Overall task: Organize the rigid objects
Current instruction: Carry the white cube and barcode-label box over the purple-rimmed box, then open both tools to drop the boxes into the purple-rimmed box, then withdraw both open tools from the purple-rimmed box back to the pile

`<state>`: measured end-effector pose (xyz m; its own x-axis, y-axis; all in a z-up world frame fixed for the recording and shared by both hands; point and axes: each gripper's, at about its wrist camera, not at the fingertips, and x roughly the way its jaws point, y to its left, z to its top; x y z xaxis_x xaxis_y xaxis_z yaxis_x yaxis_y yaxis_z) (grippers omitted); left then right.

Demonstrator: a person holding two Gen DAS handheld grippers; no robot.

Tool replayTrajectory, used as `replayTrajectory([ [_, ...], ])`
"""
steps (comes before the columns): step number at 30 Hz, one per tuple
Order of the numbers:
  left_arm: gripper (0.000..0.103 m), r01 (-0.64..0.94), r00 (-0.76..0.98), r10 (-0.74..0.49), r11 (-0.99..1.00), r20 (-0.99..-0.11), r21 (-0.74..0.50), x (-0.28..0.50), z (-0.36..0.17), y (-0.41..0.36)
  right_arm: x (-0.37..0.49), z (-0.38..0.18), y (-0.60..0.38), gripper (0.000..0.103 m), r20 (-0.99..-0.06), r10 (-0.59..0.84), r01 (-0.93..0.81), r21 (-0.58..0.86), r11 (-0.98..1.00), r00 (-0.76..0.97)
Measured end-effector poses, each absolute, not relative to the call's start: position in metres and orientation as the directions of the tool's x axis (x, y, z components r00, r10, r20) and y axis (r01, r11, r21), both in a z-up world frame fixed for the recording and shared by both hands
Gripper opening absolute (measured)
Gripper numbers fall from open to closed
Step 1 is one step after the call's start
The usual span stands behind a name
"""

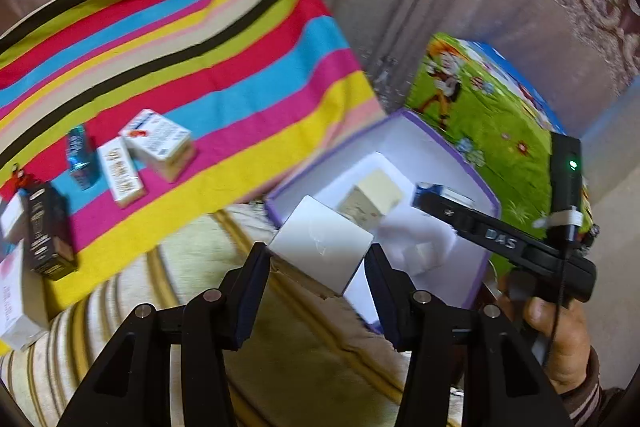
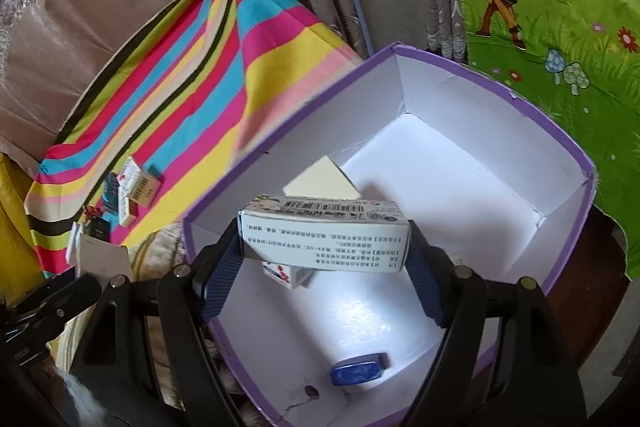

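1. Firstly, left gripper [image 1: 320, 269]: jaws pinched on a plain white box [image 1: 322, 247], held tilted, one corner toward the purple-rimmed carton [image 1: 486, 195], just outside its near wall. No print shows on the box's upper face.
2. Right gripper [image 2: 325, 259]: blue pads clamped on the two ends of a white medicine box [image 2: 324, 239], long axis running crosswise between the fingers, over the carton's [image 2: 568, 143] interior. A barcode runs along its top edge; the side panel carries lines of small print, seen upside down and too fine to read.
3. Right gripper body, seen from the left wrist view: raised letters "DAS" [image 1: 500, 238]; a green light glows on the unit above.
4. Carton contents: a cream box [image 2: 324, 179], a small red-and-blue printed box [image 2: 286, 275], a blue oval item [image 2: 358, 369].
5. Striped cloth [image 1: 224, 59]: a cluster of small boxes [image 1: 158, 143] lies flat beside one another; lettering blurred.
6. Cartoon-print green cloth [image 2: 560, 27] behind the carton.
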<state>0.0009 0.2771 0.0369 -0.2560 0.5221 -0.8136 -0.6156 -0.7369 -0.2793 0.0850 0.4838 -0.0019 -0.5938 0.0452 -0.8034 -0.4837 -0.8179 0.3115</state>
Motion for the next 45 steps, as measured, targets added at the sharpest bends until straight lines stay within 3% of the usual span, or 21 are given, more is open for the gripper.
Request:
replayTrajectory([
  [10,0.051,-0.708,-0.137,0.558,-0.633,-0.818,-0.313,0.021,0.03,0.308,0.088,0.001,0.488,0.08,-0.815,0.114,-0.516,0.245,-0.821,-0.568],
  [19,0.063,-0.709,-0.122,0.561,-0.627,-0.819,-0.324,0.022,0.028,0.307,0.085,-0.002,0.485,0.085,-0.826,0.107,-0.52,0.243,-0.819,-0.554],
  [45,0.063,-0.481,-0.25,0.607,-0.754,-0.755,-0.447,-0.008,0.033,0.209,0.071,0.014,0.443,0.086,-0.806,0.044,-0.385,0.233,-0.893,-0.591],
])
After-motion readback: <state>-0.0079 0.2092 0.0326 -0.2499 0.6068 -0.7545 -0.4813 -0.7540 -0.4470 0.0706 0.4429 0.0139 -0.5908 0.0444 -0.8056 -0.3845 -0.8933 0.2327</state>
